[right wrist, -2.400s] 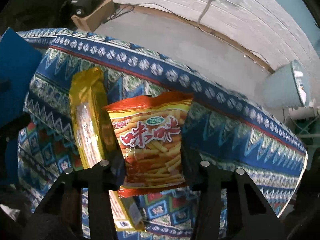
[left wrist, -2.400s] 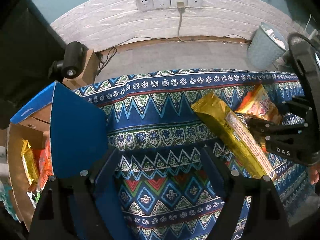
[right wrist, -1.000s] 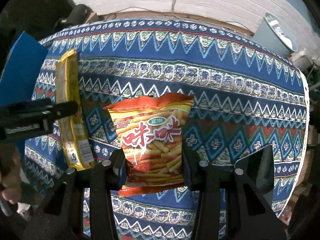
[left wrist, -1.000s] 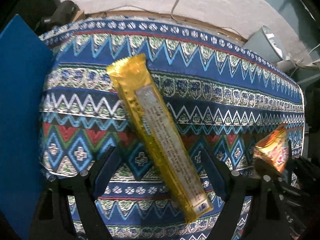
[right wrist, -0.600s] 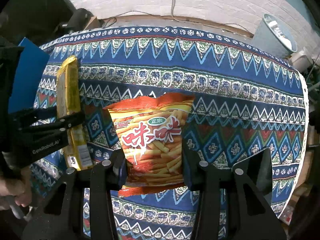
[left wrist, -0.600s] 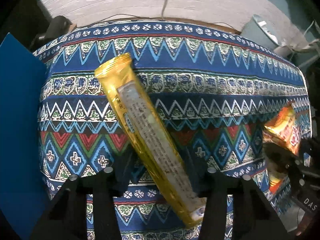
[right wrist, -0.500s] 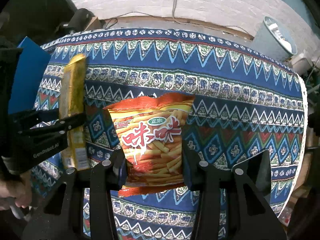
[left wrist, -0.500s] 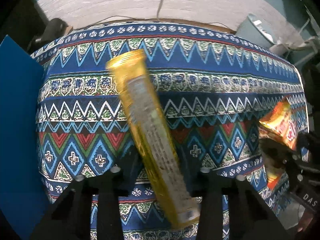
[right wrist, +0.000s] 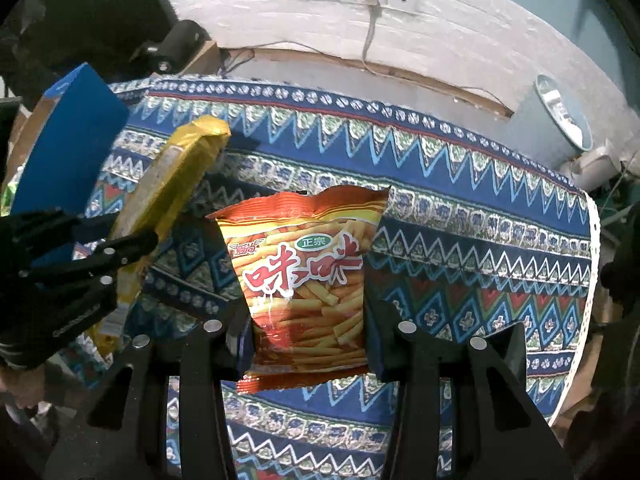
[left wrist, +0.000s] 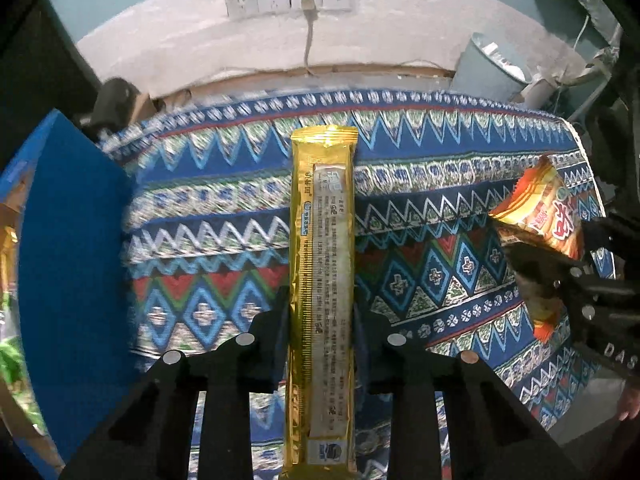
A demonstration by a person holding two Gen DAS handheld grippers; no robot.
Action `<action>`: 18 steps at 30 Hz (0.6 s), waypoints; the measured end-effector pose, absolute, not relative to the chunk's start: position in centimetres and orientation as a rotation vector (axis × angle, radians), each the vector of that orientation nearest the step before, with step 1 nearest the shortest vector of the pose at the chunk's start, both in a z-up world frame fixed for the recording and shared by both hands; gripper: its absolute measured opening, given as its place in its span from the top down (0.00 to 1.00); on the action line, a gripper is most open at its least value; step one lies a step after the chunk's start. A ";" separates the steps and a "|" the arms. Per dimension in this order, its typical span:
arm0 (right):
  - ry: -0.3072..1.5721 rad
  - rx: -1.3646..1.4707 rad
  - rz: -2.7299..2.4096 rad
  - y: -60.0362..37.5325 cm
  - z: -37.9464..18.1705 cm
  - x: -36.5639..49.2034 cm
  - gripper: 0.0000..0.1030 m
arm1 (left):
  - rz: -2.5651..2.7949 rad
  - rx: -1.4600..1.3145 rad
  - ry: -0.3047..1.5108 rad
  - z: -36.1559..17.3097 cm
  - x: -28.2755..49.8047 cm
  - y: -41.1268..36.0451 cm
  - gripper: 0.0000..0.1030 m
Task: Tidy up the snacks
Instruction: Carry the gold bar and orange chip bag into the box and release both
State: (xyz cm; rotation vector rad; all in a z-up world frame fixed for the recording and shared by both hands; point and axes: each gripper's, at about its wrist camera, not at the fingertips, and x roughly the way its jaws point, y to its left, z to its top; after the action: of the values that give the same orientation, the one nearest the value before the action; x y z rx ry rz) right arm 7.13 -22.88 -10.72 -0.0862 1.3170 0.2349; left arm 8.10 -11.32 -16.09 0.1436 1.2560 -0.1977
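My left gripper (left wrist: pixel 320 320) clamps the long gold snack pack (left wrist: pixel 322 264), pointing toward 12 o'clock above the patterned cloth (left wrist: pixel 420 216). It looks light and slick, so hold mid-length. My right gripper (right wrist: pixel 306 328) pinches the crinkly fries bag (right wrist: pixel 306 276).

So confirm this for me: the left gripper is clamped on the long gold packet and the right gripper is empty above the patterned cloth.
Not quite. The right gripper is not empty: its jaws are shut on the orange snack bag, as the right wrist view shows. The rest holds: the left gripper is clamped on the long gold packet, both above the patterned cloth.
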 end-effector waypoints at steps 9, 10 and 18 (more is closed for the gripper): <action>1.253 -0.091 0.244 -21.4 -8.3 7.3 0.58 | -0.189 0.195 1.143 -11.6 6.9 -9.5 0.73; 1.248 -0.090 0.247 -21.2 -8.0 7.3 0.58 | -0.186 0.201 1.126 -10.9 6.7 -9.3 0.73; 1.200 -0.091 0.276 -19.3 -5.7 7.3 0.58 | -0.152 0.250 1.007 -7.5 5.7 -6.8 0.73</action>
State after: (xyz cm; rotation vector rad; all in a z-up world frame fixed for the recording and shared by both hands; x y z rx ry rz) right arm 7.26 -19.32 -5.69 -0.0913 1.2004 0.2764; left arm 5.66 -6.85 -7.50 0.2498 1.0072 -0.1519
